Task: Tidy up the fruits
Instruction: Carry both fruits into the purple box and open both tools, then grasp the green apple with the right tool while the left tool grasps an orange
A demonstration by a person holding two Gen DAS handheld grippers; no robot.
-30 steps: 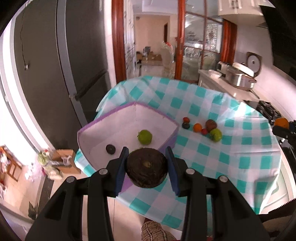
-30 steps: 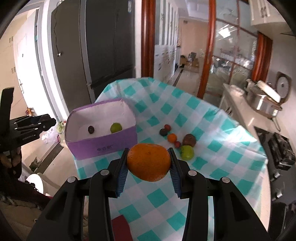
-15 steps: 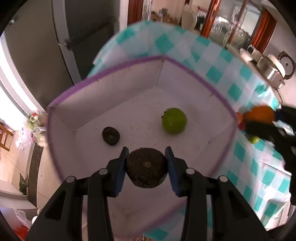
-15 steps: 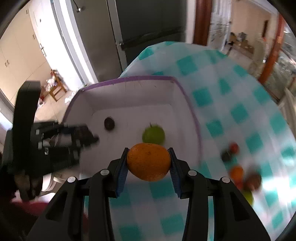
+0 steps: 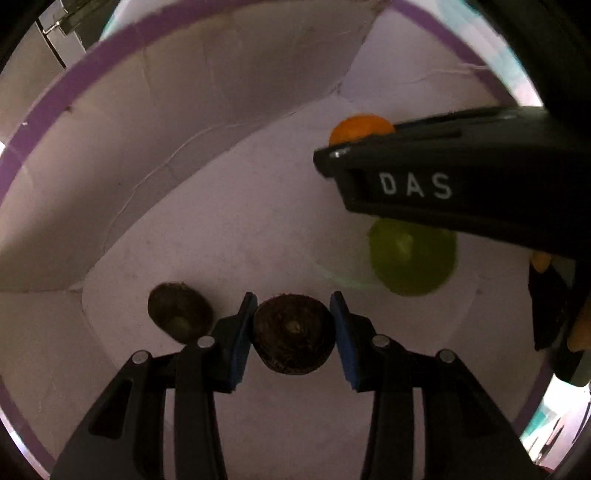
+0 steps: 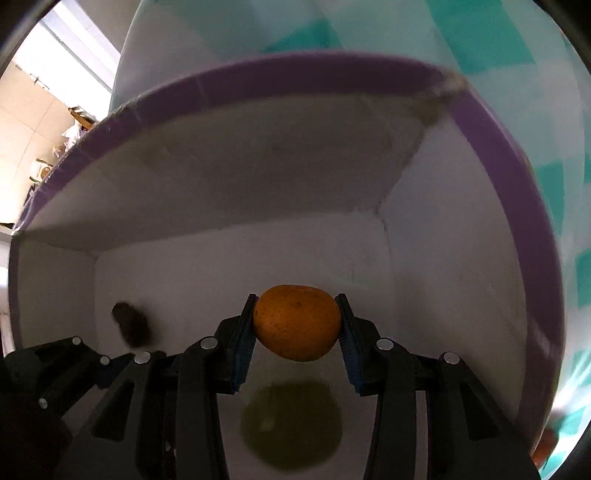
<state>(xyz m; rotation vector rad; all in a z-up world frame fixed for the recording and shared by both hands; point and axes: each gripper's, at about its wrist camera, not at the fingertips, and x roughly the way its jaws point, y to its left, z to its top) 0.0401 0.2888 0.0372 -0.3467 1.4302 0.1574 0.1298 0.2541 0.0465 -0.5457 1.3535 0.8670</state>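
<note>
Both grippers reach down inside the purple-rimmed white box (image 5: 155, 110). My left gripper (image 5: 293, 332) is shut on a dark brown round fruit (image 5: 291, 334), just above the box floor. A second small dark fruit (image 5: 179, 315) lies to its left, and a green fruit (image 5: 412, 258) lies to the right, partly under the right gripper's black arm (image 5: 461, 181). My right gripper (image 6: 297, 326) is shut on an orange (image 6: 297, 321), low in the box (image 6: 258, 162), with the green fruit (image 6: 291, 424) beneath it and the small dark fruit (image 6: 131, 325) to the left.
The box walls rise close around both grippers. The teal-and-white checked tablecloth (image 6: 461, 33) shows beyond the far rim. A floor with clutter shows at the upper left of the right wrist view. The left gripper's black body (image 6: 55, 373) sits at that view's lower left.
Both grippers came down from above the table into the box, each still holding its fruit. The box now fills both views, and the right gripper has come in close beside the left.
</note>
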